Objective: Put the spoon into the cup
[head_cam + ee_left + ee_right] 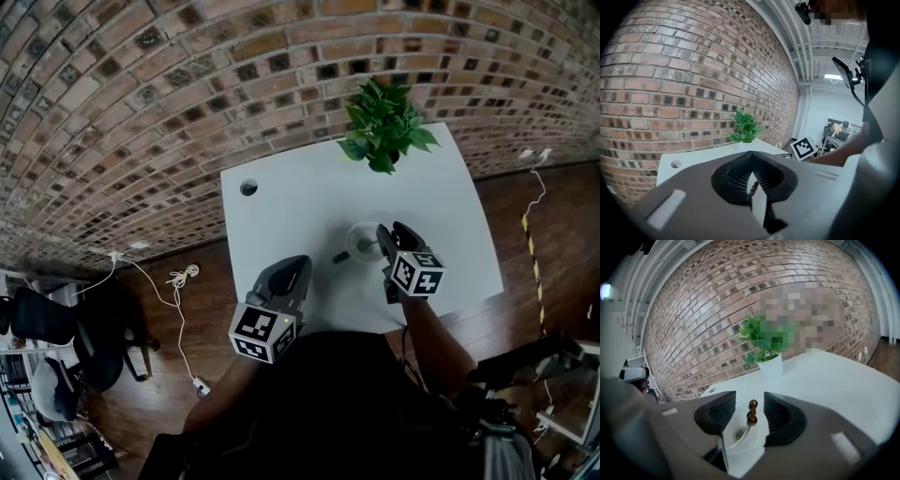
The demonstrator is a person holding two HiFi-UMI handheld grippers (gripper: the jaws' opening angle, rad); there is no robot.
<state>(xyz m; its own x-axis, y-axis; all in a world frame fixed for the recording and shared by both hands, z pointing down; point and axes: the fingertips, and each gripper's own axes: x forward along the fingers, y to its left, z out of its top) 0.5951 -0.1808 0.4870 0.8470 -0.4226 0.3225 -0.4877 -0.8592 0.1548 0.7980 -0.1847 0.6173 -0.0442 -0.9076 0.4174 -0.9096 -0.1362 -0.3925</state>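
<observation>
No readable text, label or number shows anywhere.

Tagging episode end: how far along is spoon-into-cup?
Done: the spoon stands in the white cup, its beaded brown handle sticking up. In hand: nothing. The right tongs are open on either side of that handle, not touching it, and the left tongs are shut and empty. Left: probably only backing the right tongs away.

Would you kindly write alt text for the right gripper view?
The right tongs stand open, a bead-handled spoon in a white cup between them. Behind, a potted plant sits on the white table before a brick wall.
</observation>
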